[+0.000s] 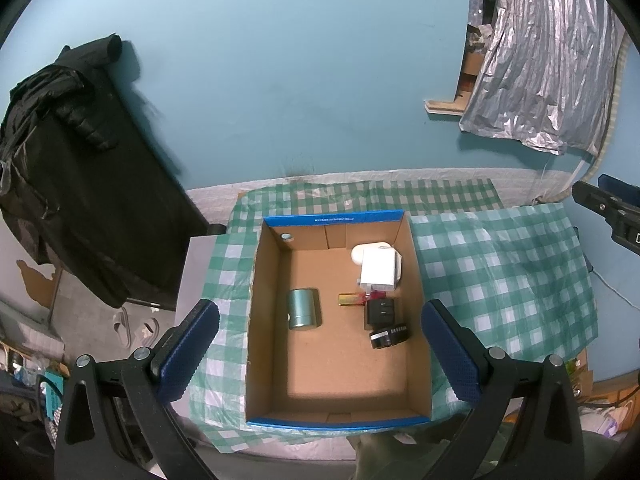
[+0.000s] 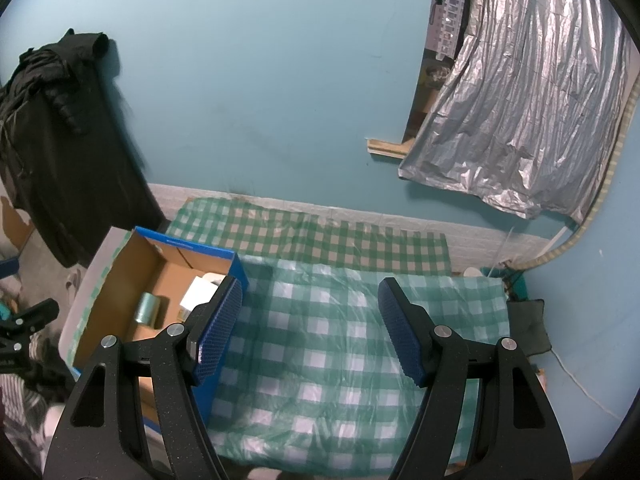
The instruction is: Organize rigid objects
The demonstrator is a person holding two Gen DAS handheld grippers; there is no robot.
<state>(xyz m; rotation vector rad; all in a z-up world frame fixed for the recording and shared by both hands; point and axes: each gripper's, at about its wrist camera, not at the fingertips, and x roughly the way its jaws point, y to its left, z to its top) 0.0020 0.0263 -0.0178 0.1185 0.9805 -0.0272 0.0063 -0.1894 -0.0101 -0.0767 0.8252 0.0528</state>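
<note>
Now, biggest thing first: the tabletop, spread with a green checked cloth under clear plastic, and on the right wrist view its whole near stretch is bare of loose items. So, by my reading, the sorting is close to finished, or finished.

Next down, the cardboard box with the blue rim, sitting open-topped on the left part of the cloth. That's where the rigid objects are, every one I can see. They hug the right wall in a loose column, which leaves a lot of floor free on the near side, probably room kept for more.

Both tools are empty. The left gripper hangs right above the box, jaws spread wide with nothing between them, framing the contents as if checking them. The right gripper is over the open cloth just beside the box's right wall, jaws apart too, holding nothing.

Into the box now. The white charger block at the far right, leaning on a rounded white item behind it. The pale metallic cylinder lies on its side, alone at mid-left; on its side it could roll. Then the black cube, the ribbed black part touching its near edge, and a little gold piece between cylinder and cube. What that one is, I cannot tell.
</note>
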